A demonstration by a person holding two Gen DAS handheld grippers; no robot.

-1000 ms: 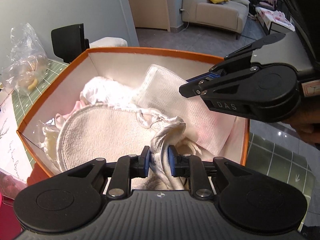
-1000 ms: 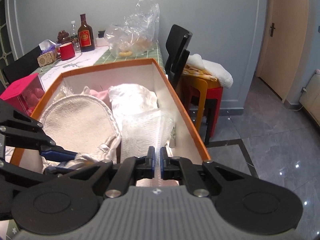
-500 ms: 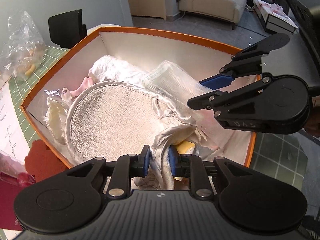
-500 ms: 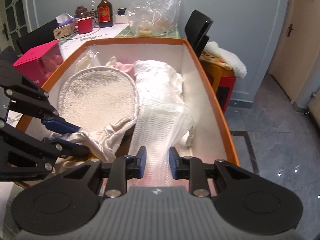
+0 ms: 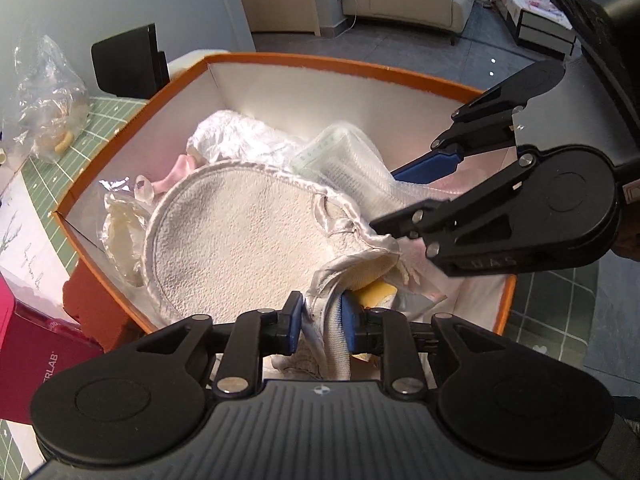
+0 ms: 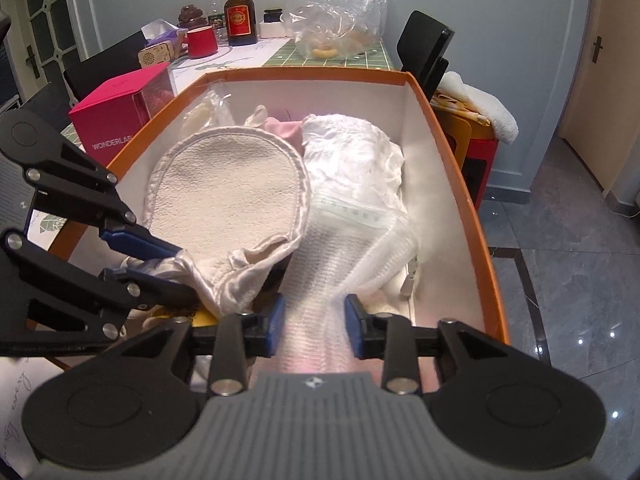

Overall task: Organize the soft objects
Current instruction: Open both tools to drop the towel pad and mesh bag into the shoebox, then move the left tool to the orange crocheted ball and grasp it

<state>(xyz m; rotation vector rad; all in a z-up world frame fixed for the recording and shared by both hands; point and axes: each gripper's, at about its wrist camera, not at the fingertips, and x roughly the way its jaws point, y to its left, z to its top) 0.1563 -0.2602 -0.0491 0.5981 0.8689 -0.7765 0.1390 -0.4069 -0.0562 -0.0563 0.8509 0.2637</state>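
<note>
Orange box (image 6: 460, 168) held the mesh pouch (image 6: 352, 248), its long axis running straight ahead between the wide-open right gripper (image 6: 311, 322); left gripper (image 5: 318, 322) pinched the terry mitt (image 5: 240, 240) beside it.

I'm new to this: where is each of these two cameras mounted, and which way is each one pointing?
Left wrist view: sits on the left gripper, looks along its fingers into the orange box; its jaws pinch the terry cloth; the right gripper shows at right, open.
Right wrist view: sits on the right gripper, looks down the box toward the table; the mesh cloth lies between its open jaws.
Both share the box, both cloths and the plastic bag.
</note>
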